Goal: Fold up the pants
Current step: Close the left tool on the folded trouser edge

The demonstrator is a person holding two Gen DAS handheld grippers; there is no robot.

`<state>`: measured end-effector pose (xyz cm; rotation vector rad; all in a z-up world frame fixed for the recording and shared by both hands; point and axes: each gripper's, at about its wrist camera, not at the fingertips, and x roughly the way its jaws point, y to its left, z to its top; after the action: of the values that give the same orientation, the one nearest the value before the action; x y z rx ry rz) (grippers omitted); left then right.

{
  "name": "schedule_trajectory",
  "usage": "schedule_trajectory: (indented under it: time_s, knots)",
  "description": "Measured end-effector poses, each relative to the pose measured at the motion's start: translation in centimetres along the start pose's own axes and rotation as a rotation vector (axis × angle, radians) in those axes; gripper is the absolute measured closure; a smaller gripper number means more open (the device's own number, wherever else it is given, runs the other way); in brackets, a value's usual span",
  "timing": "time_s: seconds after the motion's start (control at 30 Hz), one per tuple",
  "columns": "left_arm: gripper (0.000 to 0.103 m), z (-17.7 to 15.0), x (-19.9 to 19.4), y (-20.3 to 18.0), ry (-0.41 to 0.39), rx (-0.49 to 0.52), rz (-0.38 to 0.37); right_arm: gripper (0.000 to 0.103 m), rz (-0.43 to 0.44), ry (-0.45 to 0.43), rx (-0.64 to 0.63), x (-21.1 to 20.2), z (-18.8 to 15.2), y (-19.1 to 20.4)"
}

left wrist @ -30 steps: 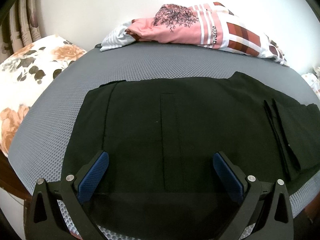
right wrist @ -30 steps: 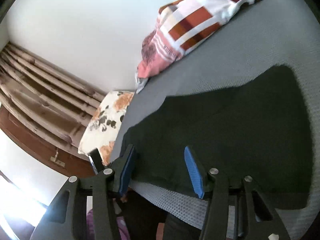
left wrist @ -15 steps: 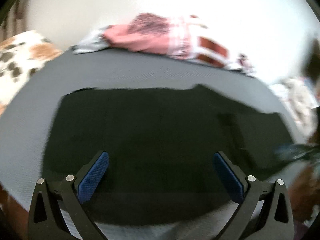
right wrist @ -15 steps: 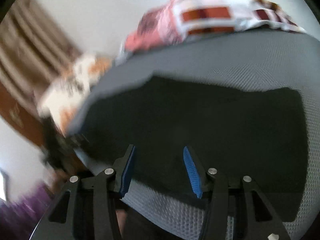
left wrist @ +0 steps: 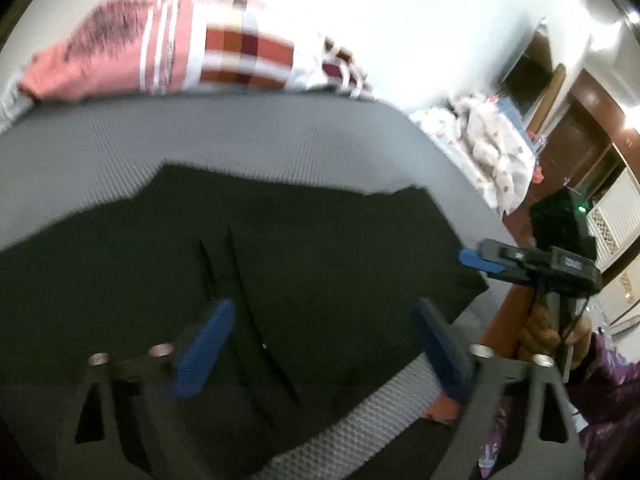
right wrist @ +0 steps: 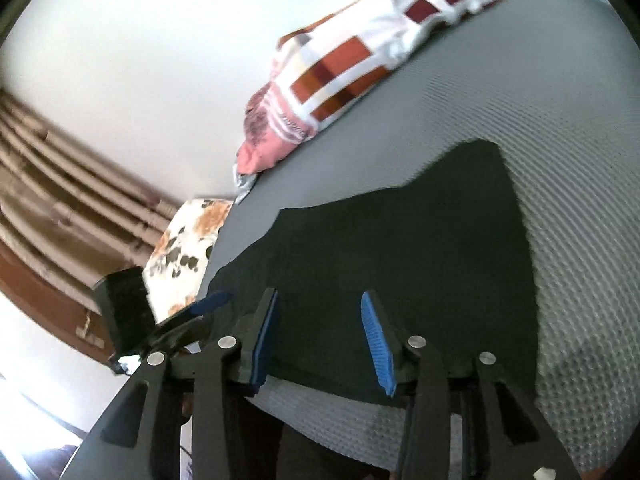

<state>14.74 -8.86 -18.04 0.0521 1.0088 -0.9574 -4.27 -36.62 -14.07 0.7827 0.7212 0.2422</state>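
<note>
Black pants (left wrist: 320,248) lie folded flat on a grey mattress (left wrist: 240,140), near its front edge. My left gripper (left wrist: 320,344) hovers over the pants' right half; its jaws are closing, and no cloth is pinched between the blue pads. Held in a hand, my right gripper (left wrist: 480,260) reaches in at the pants' right end. In the right wrist view, the right gripper (right wrist: 320,340) stands partly open over the near edge of the pants (right wrist: 400,260), gripping nothing. The left gripper's blue fingertip (right wrist: 208,302) shows at the left there.
A pink and checked blanket (left wrist: 180,52) lies bunched along the far side by the white wall. A floral pillow (right wrist: 188,248) sits at the mattress's left end, before a brown curtain (right wrist: 60,200). A white cloth heap (left wrist: 492,148) and wooden doors (left wrist: 580,132) stand right.
The left view has swung right along the pants, and its jaws stand narrower. The right gripper and its hand now show there. The right gripper's view has swung; its jaws closed slightly.
</note>
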Motion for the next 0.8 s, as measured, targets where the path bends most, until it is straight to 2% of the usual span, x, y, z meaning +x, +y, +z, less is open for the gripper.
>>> schedule_trajectory:
  time_s: [0.03,0.1,0.2,0.27,0.3,0.33,0.43,0.5,0.57,0.6,0.63,0.7,0.8]
  knots:
    - [0.032,0.1,0.9,0.4,0.030,-0.007,-0.007,0.062,-0.004,0.000,0.008,-0.1,-0.2,-0.4]
    - [0.035,0.0,1.7,0.6,0.052,-0.012,-0.026,0.062,-0.008,0.006,0.016,0.2,-0.4,-0.7]
    - [0.035,0.2,2.4,0.9,0.069,-0.016,0.013,0.061,-0.005,0.013,0.026,0.6,-0.3,-1.5]
    - [0.035,0.3,2.0,1.0,0.046,-0.027,0.026,0.061,0.001,0.014,0.029,0.6,-0.3,-1.7]
    - [0.034,0.4,1.9,1.0,0.040,-0.028,0.067,0.061,0.005,0.012,0.030,0.5,-0.2,-1.8]
    - [0.034,0.4,2.1,1.2,0.048,-0.030,0.077,0.061,0.009,0.011,0.030,0.5,-0.1,-1.8]
    - [0.034,0.2,3.0,1.5,0.099,-0.051,0.008,0.061,0.011,0.015,0.031,0.6,0.0,-1.9]
    - [0.035,-0.1,3.2,0.8,0.107,-0.014,0.031,0.060,0.008,0.017,0.033,0.8,-0.1,-2.0]
    - [0.044,-0.2,3.3,0.2,0.108,0.018,0.075,0.060,0.008,0.016,0.036,0.9,-0.1,-2.1]
    - [0.076,-0.2,3.3,0.3,0.107,0.010,0.095,0.060,0.007,0.016,0.037,0.9,-0.2,-2.1]
    - [0.096,-0.2,3.4,1.0,0.112,-0.027,0.115,0.060,0.004,0.016,0.036,1.1,-0.1,-2.1]
    - [0.096,-0.2,3.1,2.1,0.099,-0.105,0.076,0.060,0.001,0.015,0.037,1.2,0.1,-2.2]
    - [0.096,-0.5,2.7,1.8,0.088,-0.112,0.094,0.060,0.009,0.017,0.041,1.4,0.0,-2.2]
